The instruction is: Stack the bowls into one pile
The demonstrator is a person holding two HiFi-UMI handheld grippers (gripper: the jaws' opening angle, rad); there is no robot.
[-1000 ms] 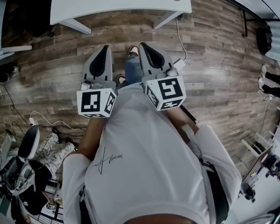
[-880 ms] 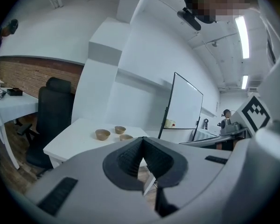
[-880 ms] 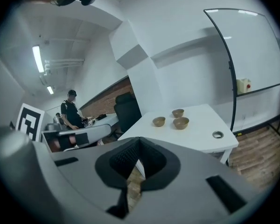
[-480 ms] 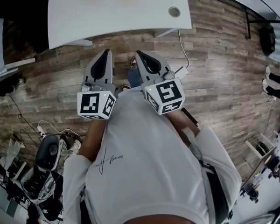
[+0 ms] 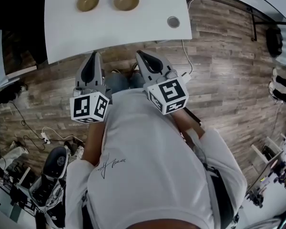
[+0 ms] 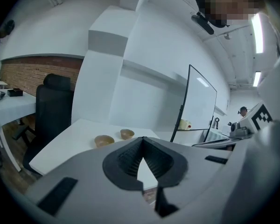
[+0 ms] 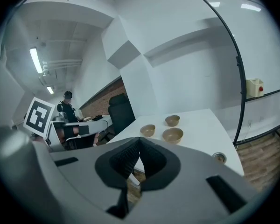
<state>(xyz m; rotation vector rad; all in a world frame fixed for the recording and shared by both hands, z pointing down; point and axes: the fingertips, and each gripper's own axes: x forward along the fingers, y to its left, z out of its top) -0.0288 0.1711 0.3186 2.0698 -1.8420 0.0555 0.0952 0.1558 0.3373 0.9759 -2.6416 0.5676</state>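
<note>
Two tan bowls (image 5: pixel 87 1) (image 5: pixel 126 0) stand side by side on the white table (image 5: pixel 109 27), at the top of the head view. The right gripper view shows three bowls: a near one (image 7: pixel 172 135), a left one (image 7: pixel 148 130) and a far one (image 7: pixel 172 120). In the left gripper view two bowls (image 6: pixel 104 140) (image 6: pixel 127 134) appear beyond the jaws. My left gripper (image 5: pixel 92 55) and right gripper (image 5: pixel 139 53) are held out over the wooden floor just short of the table's near edge. Both are shut with nothing between the jaws (image 6: pixel 142 138) (image 7: pixel 139 139).
A round grommet (image 5: pixel 173 21) sits in the table near its right corner. A black office chair (image 6: pixel 56 106) stands at the table's left side. A glass board on a black frame (image 6: pixel 196 101) stands to the right. Cables (image 5: pixel 47 132) and gear lie on the floor at left.
The table has slid down into the head view and its bowls now show. Both grippers have come closer to its near edge, still shut.
</note>
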